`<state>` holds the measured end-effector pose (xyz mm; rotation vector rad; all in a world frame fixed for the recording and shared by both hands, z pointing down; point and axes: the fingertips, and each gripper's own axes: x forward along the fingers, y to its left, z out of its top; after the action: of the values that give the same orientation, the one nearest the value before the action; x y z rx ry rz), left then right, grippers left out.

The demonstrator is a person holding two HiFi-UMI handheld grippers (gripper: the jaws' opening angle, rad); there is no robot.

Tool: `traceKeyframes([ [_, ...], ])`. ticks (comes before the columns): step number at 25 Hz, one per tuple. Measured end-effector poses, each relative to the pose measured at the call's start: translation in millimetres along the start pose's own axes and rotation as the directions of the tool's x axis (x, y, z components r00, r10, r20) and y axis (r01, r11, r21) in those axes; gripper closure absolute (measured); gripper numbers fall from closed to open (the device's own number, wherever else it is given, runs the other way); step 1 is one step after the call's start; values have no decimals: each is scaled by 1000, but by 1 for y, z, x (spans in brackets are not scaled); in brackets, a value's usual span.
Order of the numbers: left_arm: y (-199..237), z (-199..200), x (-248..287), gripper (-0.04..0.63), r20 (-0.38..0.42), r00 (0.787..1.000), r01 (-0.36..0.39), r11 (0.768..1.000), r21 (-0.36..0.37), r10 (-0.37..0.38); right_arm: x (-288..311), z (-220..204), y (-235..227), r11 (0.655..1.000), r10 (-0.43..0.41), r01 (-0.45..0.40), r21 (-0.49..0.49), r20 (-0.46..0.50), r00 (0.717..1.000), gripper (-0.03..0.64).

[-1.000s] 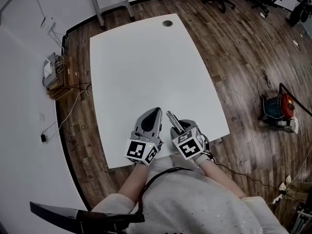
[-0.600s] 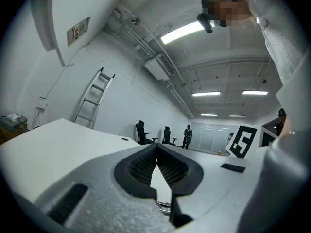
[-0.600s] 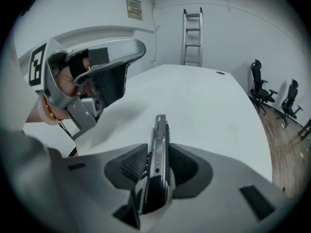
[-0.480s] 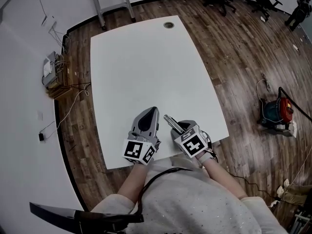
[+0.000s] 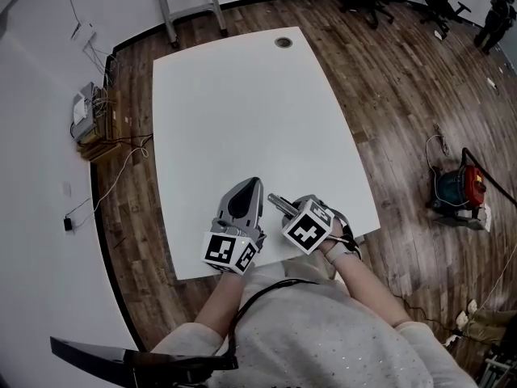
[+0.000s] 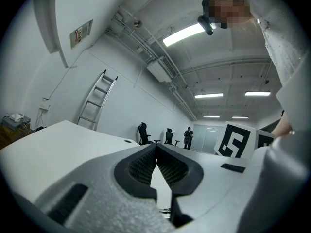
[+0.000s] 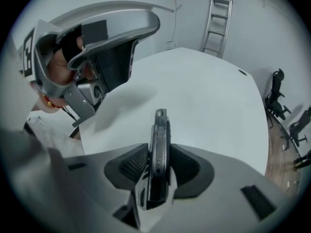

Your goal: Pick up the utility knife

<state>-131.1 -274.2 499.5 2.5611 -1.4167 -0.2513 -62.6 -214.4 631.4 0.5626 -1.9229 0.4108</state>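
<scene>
Rolled to the left since a second ago, the right tongs point(image 5: 284, 209) now aim the utility knife point(image 5: 278, 202) more toward the left tongs point(image 5: 253, 186). Their jaws have just been closing with the knife between them.

A white surface point(image 5: 242, 111) stands on a wood floor point(image 5: 404, 95), with a ladder point(image 5: 187, 2) at its far end. A red vacuum point(image 5: 462, 183), shown only in the head view, sits to the right.

Both tongs hang over the near edge, just beside each other. The right gripper view shows both pads pressed on the knife's sides, so it is gripped on edge with its end sticking out past the tips. In the left gripper view the left tongs are clenched, tips meeting on nothing. A wall placard point(image 6: 81, 32) there is too small to read.
</scene>
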Motion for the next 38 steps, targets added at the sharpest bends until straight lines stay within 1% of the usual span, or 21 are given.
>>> traceKeyframes([
  [2, 2, -1, 2, 589, 3, 1000, -1, 1000, -3, 1, 1, 1, -2, 1000, 12, -12, -4, -18, 1000, 477],
  [4, 4, -2, 2, 589, 2, 1000, -4, 1000, -8, 4, 1, 2, -2, 1000, 19, -19, -7, -13, 1000, 479],
  [7, 6, -5, 2, 589, 2, 1000, -8, 1000, -15, 8, 1, 1, 1, 999, 22, -21, -26, 22, 1000, 482],
  [9, 7, -3, 4, 589, 3, 1000, -9, 1000, -18, 9, -1, -2, 1, 1000, 24, -23, -17, 50, 998, 485],
  [13, 8, -1, 3, 589, 4, 1000, -12, 1000, -15, 13, -8, -2, -3, 999, 20, -26, 46, 132, 991, 486],
  [15, 11, 0, 1, 589, 3, 1000, -18, 1000, -13, 18, -11, -1, -5, 991, 31, -54, 120, 187, 982, 486],
  [17, 14, 1, 0, 589, 2, 1000, -22, 1000, -13, 22, -17, 0, -10, 975, 41, -92, 201, 245, 969, 486],
  [19, 16, 2, -1, 589, 1, 1000, -24, 1000, -12, 24, -24, 2, -15, 956, 47, -129, 262, 296, 954, 486],
  [25, 13, 3, 4, 589, 3, 1000, -26, 1000, -9, 26, -43, 11, -29, 905, 45, -210, 371, 406, 913, 486],
  [31, 11, 15, 5, 589, 15, 1000, -26, 1000, 0, 26, -61, 35, -35, 869, 42, -286, 405, 515, 856, 486],
  [38, 16, 31, 4, 589, 21, 999, -44, 999, 6, 44, -85, 61, -42, 845, 36, -346, 408, 602, 798, 486],
])
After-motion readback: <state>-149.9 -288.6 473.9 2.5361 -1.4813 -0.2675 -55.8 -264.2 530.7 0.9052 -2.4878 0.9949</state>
